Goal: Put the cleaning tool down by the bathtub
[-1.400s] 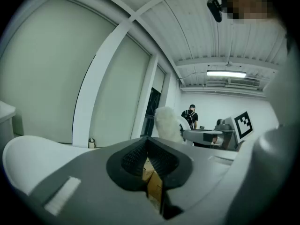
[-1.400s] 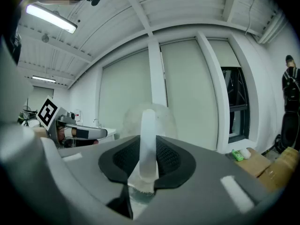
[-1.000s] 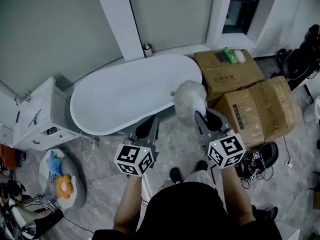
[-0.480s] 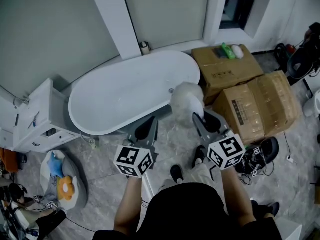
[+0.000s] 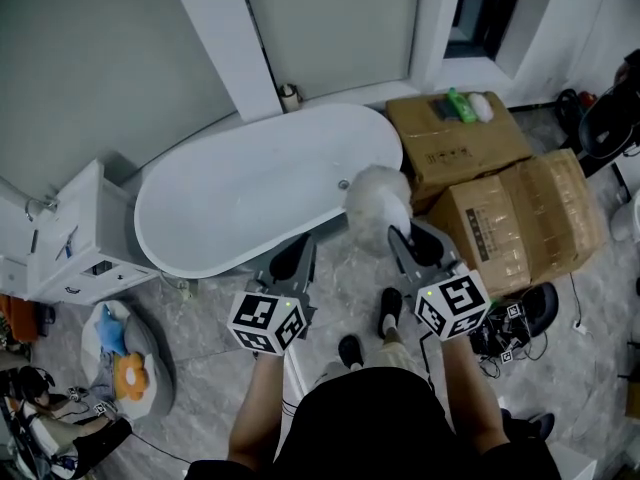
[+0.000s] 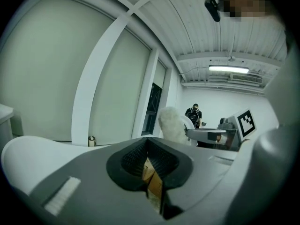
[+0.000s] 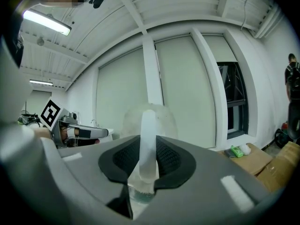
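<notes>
The white bathtub (image 5: 250,188) lies across the middle of the head view. The cleaning tool has a fluffy white head (image 5: 378,206) that hangs over the floor just off the tub's right end. My right gripper (image 5: 405,236) is shut on the tool's pale translucent handle (image 7: 148,139), which stands up between the pads in the right gripper view. My left gripper (image 5: 304,240) points at the tub's near side, jaws together with nothing in them. In the left gripper view (image 6: 149,146) the fluffy head (image 6: 171,123) shows to the right, and the tub's rim (image 6: 28,149) at the left.
Cardboard boxes (image 5: 455,143) (image 5: 520,223) crowd the tub's right end, with a green item (image 5: 460,108) on top. A white cabinet (image 5: 70,238) stands at the left, soft toys (image 5: 120,358) below it. Shoes and cables (image 5: 525,313) lie at the right. A small bottle (image 5: 290,96) sits on the ledge.
The person has stepped forward, one foot now further toward the tub. Both grippers keep their places in the picture, and the tool stays gripped.
</notes>
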### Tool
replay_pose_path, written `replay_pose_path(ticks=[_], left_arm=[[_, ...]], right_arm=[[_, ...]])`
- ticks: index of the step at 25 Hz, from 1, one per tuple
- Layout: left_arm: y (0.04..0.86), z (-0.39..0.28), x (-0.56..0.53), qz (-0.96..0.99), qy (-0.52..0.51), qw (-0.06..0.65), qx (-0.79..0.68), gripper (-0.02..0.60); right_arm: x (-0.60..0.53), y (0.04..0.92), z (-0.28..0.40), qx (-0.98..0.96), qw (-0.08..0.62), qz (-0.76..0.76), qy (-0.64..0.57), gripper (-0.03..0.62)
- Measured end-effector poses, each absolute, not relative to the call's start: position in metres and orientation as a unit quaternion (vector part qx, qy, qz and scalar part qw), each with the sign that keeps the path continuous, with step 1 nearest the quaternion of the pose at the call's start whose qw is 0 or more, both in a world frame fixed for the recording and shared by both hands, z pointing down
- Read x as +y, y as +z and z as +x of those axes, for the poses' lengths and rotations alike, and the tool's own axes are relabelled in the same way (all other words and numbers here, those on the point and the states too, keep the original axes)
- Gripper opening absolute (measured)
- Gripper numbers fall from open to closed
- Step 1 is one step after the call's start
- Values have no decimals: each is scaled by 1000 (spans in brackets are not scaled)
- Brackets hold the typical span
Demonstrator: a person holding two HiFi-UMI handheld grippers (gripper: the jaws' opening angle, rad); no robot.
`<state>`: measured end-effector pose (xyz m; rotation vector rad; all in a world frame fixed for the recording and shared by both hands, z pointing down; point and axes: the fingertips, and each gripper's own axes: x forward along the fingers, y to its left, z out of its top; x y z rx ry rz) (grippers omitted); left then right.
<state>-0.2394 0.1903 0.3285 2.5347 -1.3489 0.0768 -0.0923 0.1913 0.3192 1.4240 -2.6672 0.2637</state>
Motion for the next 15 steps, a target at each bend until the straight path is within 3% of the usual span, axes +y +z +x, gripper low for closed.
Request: replay_pose_path(ticks=[15], left_arm=[[309, -184, 91, 868, 27, 118, -481, -2]], right_arm=[[86, 301, -45, -893, 48, 442, 74, 92]])
